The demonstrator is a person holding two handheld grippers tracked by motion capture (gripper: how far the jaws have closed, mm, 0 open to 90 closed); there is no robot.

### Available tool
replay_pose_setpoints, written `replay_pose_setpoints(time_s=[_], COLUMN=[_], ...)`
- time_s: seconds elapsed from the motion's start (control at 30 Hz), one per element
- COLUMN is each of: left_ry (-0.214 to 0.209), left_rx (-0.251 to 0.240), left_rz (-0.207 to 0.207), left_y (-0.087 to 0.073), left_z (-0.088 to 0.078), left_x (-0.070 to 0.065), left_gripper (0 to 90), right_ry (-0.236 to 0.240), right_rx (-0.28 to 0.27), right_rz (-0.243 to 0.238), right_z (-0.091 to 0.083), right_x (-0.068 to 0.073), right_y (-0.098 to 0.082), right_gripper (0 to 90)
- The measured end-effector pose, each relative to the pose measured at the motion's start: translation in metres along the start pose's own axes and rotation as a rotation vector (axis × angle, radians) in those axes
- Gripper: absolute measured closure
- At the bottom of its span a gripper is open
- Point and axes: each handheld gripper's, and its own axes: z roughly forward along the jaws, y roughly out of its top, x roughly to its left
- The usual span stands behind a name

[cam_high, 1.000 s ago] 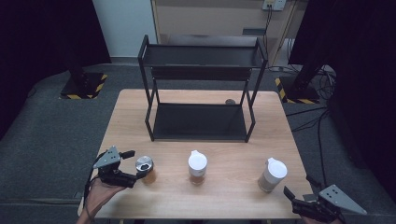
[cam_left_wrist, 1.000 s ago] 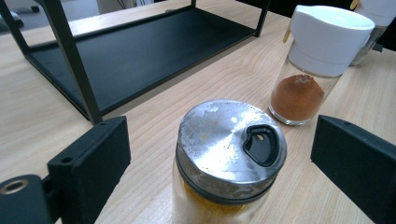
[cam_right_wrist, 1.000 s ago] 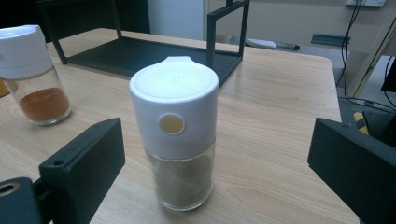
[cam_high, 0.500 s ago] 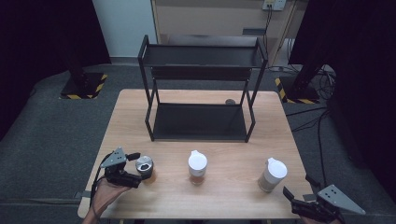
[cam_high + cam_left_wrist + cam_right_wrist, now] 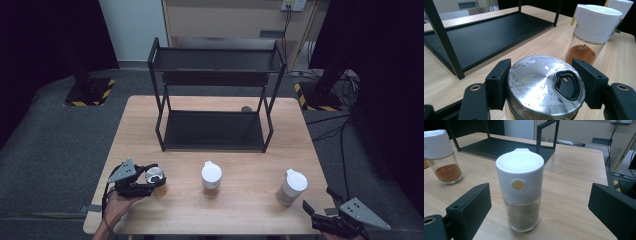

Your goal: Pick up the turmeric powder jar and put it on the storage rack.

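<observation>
- Left gripper [image 5: 150,181] had just closed its jaws on the steel-lidded jar [image 5: 155,178], which stood on the table [image 5: 240,210] in front of the rack [image 5: 215,132], off its left corner.
- Risk: pads sat high, at the lid; the jar could slip or tip on lifting.
- Left gripper view showed the lid's pour opening and pad contact; the high view didn't.
- Right gripper [image 5: 320,212] was wide open, short of the white-capped jar [image 5: 291,187].

The high view looks down on the whole table [image 5: 240,210], while each gripper view sits low, close to a jar, probably sharing the orange-spice jar [image 5: 589,37].
</observation>
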Motion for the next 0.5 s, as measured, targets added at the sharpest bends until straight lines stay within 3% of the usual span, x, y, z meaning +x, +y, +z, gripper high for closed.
replay_pose_setpoints(time_s=[0.27,0.5], left_ry=[0.009,-0.009], left_rx=[-0.017,-0.045], left_rz=[0.009,0.014], left_y=[0.0,0.016], left_z=[0.0,0.003], left_x=[-0.003,0.0], left_gripper=[34.0,34.0], right_ry=[0.0,-0.001], right_rx=[0.0,-0.002], right_rz=[-0.001,0.001], right_z=[0.0,0.0], right_x=[0.0,0.0], right_y=[0.0,0.0], right_gripper=[4.7,4.8])
